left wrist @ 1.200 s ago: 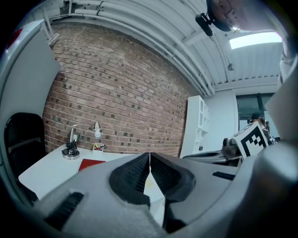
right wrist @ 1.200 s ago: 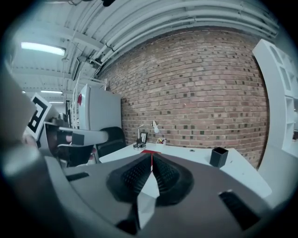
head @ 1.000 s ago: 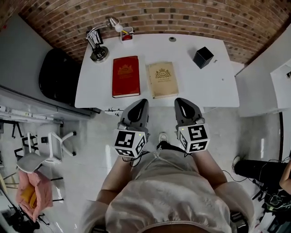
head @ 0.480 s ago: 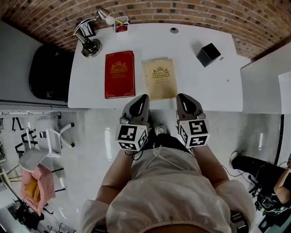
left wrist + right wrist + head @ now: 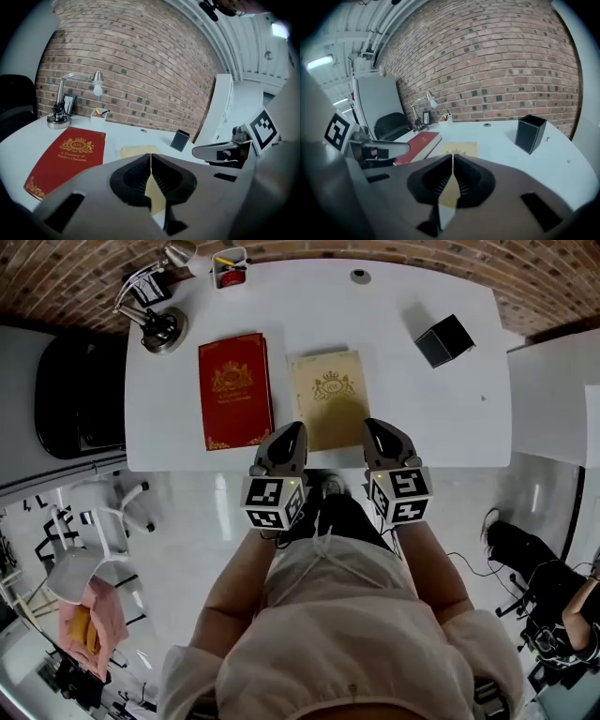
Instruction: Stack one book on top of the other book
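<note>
Left gripper (image 5: 291, 432) and right gripper (image 5: 377, 427), both closed and empty, hover at the table's (image 5: 450, 418) near edge, just before the tan book (image 5: 330, 397), which lies flat beside the red book (image 5: 232, 390). Closed jaws may merely shove a flat cover instead of gripping it.

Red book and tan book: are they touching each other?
Apart. Head view shows a strip of bare white table between the red book and the tan book.

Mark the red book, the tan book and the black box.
red book (image 5: 234, 390), head view, middle of its cover.
tan book (image 5: 330, 397), head view, middle of its cover.
black box (image 5: 444, 339), head view, its middle.
</note>
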Demonstrator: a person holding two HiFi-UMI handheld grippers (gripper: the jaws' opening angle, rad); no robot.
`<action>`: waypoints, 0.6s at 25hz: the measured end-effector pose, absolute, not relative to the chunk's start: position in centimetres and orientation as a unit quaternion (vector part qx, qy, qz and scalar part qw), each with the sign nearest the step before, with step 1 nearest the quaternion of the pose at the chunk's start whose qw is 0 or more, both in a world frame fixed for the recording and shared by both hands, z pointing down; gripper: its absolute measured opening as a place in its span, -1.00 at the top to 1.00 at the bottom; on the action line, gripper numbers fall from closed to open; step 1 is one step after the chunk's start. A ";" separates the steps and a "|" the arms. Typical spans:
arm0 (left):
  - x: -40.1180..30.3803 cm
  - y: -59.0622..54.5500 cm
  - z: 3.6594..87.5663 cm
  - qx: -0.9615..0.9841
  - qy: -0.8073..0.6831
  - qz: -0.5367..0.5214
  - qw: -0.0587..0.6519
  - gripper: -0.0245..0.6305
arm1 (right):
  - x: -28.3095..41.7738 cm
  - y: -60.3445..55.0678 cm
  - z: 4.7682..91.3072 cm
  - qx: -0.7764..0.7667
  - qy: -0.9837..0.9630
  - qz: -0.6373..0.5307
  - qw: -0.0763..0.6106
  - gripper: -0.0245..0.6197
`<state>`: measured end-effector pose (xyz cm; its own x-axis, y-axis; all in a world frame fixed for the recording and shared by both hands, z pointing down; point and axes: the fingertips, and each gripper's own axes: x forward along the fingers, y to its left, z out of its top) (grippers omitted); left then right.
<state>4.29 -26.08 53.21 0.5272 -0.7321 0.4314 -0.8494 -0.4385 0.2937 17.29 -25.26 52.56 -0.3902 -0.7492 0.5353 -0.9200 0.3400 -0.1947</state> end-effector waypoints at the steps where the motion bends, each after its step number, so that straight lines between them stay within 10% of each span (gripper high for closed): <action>1: 4.4 -26.5 53.9 0.839 -0.467 0.118 0.253 0.86 | 17.4 -25.7 53.2 0.524 -0.796 0.240 0.185 0.84; 5: 4.7 -27.7 56.6 0.831 -0.455 0.129 0.292 0.86 | 17.8 -27.1 56.1 0.527 -0.781 0.258 0.212 0.76; 7: 5.0 -28.1 57.7 0.825 -0.453 0.135 0.309 0.84 | 18.0 -27.7 57.2 0.525 -0.777 0.271 0.216 0.37; 9: 5.4 -28.4 58.7 0.821 -0.444 0.140 0.331 0.36 | 18.0 -28.3 58.0 0.523 -0.774 0.278 0.222 0.29; 15: 5.9 -28.9 61.3 0.799 -0.442 0.165 0.373 0.06 | 18.0 -28.9 60.8 0.518 -0.760 0.314 0.236 0.16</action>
<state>5.88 -28.88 61.34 0.5548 -0.5834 0.5932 -0.8293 -0.3303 0.4507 18.03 -28.85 60.81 -0.3527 -0.6389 0.6837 -0.9351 0.2675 -0.2324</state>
